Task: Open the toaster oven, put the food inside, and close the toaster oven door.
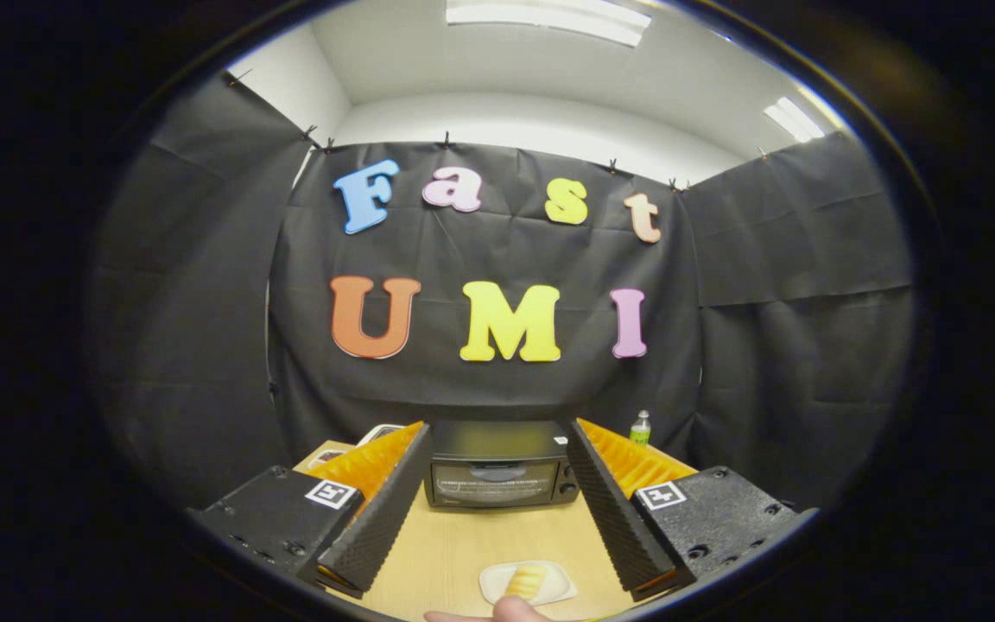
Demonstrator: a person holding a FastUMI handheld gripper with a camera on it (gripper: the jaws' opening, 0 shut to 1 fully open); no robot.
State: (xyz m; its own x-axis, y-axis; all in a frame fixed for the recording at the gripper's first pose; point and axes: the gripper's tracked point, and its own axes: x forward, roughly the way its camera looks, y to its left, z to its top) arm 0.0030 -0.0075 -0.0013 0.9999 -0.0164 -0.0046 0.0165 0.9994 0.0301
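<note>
The gripper (497, 510) stands with its two black ribbed fingers (381, 510) spread wide and nothing held between them. Far along the light wooden table (454, 544), framed in the gap between the fingertips, sits the small black toaster oven (497, 471) with its glass door shut. Near the gripper, between the finger bases, lies a pale oblong dish holding a yellow ridged piece of food (528, 582), and a person's fingertip (506, 612) touches the near edge of that dish.

The likely trouble is the door: its handle is thin and dark against a dark front, so the fingers could close beside it or slip off on the pull, or drag the light oven toward the near side. The hand by the dish could also be struck. The handle's exact line is hard to make out. A green-capped bottle (640, 427) stands to the oven's right; a white-edged object on the far left is mostly hidden behind the finger.
</note>
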